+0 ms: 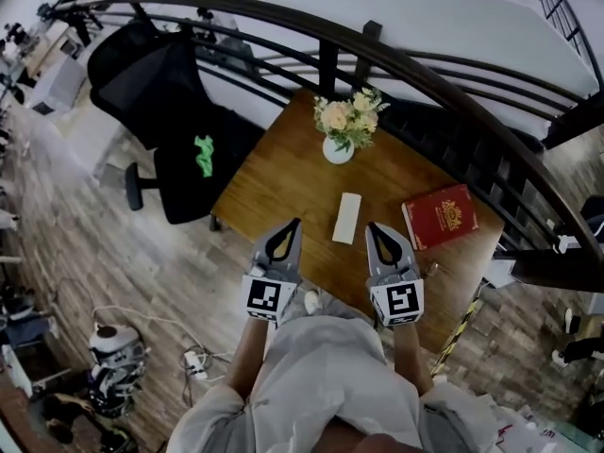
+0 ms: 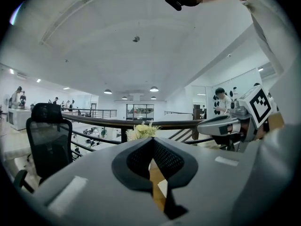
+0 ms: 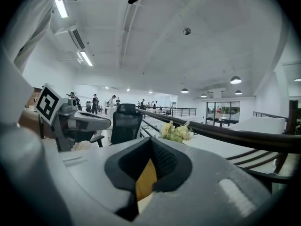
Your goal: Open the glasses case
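The white glasses case [image 1: 348, 218] lies shut on the wooden table [image 1: 283, 173], lengthwise between my two grippers. My left gripper [image 1: 295, 223] hovers just left of the case, jaws together with nothing in them. My right gripper [image 1: 374, 226] is just right of the case, also shut and holding nothing. Both point towards the far side of the table and neither touches the case. In the left gripper view the pads [image 2: 162, 157] meet at the top, with the right gripper [image 2: 221, 125] off to the side. The right gripper view shows the left gripper [image 3: 89, 121] alongside.
A white vase of flowers [image 1: 344, 125] stands at the table's far end. A red book [image 1: 440, 215] lies to the right of the case. A dark curved railing [image 1: 425, 74] runs behind the table. A black office chair [image 1: 179, 111] stands at the left, with cables and gear [image 1: 118, 357] on the floor.
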A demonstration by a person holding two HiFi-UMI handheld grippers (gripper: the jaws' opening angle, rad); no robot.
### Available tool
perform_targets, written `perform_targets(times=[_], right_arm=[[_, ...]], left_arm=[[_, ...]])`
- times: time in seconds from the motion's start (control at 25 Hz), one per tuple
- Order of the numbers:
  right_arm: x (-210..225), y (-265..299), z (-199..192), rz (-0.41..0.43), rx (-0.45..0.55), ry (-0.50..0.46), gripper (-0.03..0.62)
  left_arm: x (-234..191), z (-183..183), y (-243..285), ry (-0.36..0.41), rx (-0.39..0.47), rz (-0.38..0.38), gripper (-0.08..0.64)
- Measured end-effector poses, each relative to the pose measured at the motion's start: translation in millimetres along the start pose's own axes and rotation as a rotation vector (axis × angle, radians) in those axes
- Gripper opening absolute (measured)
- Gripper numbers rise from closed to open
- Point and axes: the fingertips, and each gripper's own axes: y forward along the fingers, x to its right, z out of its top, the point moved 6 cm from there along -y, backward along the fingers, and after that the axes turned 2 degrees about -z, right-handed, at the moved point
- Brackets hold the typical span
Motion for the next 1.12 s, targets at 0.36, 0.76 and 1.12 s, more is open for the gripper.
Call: perform_targets(times=[0.36, 0.76, 1.12], right_arm=[[41, 23, -24, -0.028, -0.049, 0.039, 0.003], [46, 35, -65, -0.132, -0.169, 0.103, 0.003], [26, 54, -111, -0.304, -0.292, 0.191, 0.005]], left_arm=[[6, -15, 62, -0.003, -0.066, -0.072, 0.020], [1, -45, 104, 0.014, -0.135, -0.219, 0.020], [-28, -96, 131, 0.034, -0.248, -0.412, 0.020]])
